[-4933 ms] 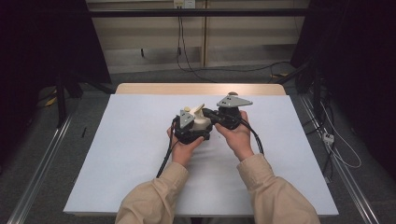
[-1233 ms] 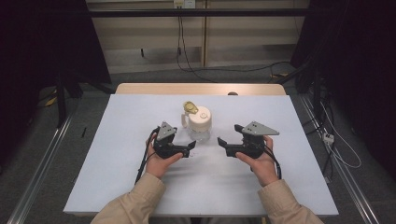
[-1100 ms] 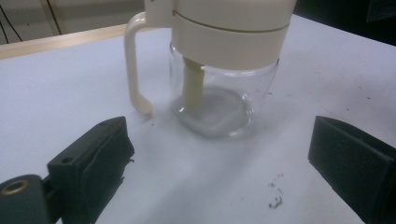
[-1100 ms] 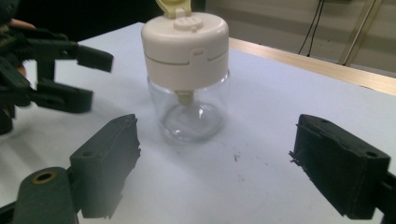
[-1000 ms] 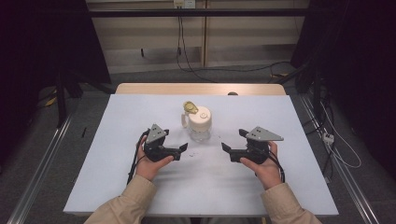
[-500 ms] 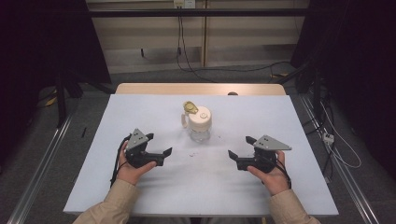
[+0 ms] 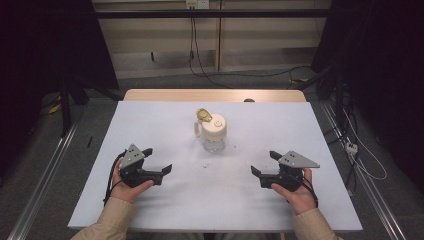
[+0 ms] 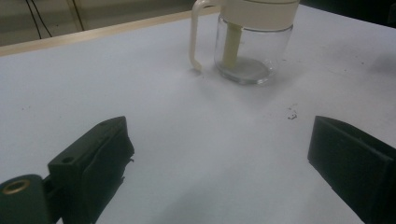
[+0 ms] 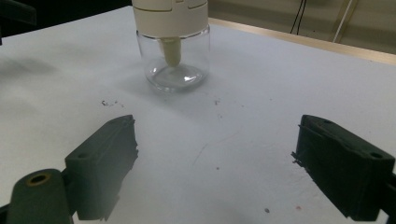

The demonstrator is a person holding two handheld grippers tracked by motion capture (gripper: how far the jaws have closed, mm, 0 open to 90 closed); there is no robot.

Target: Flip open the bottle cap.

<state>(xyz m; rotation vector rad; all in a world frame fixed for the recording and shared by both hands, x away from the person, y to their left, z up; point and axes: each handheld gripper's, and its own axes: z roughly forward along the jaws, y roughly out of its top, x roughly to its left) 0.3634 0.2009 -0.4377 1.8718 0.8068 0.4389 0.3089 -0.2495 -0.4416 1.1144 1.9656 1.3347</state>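
A glass jar (image 7: 213,134) with a cream lid was seen standing upright on the white table (image 7: 310,125), a little beyond the table's centre, toward twelve o'clock in the high view. Its flip cap (image 7: 203,115) was raised at the eleven o'clock side of the lid, and a cream handle (image 8: 195,37) was set on its side. Through the clear wall a cream tube (image 8: 230,46) was seen reaching down to the base.

The left gripper (image 7: 159,162) was held at about eight o'clock from the jar, well apart from it, with its jaws spread wide and nothing between them; in the left gripper view bare table was seen across the gap. The right gripper (image 7: 264,164) was held at about four o'clock from the jar, likewise well apart, its jaws also wide open and empty. Both grippers were pointed inward toward the jar. A few dark specks (image 9: 109,103) were noted on the table near the jar's base.
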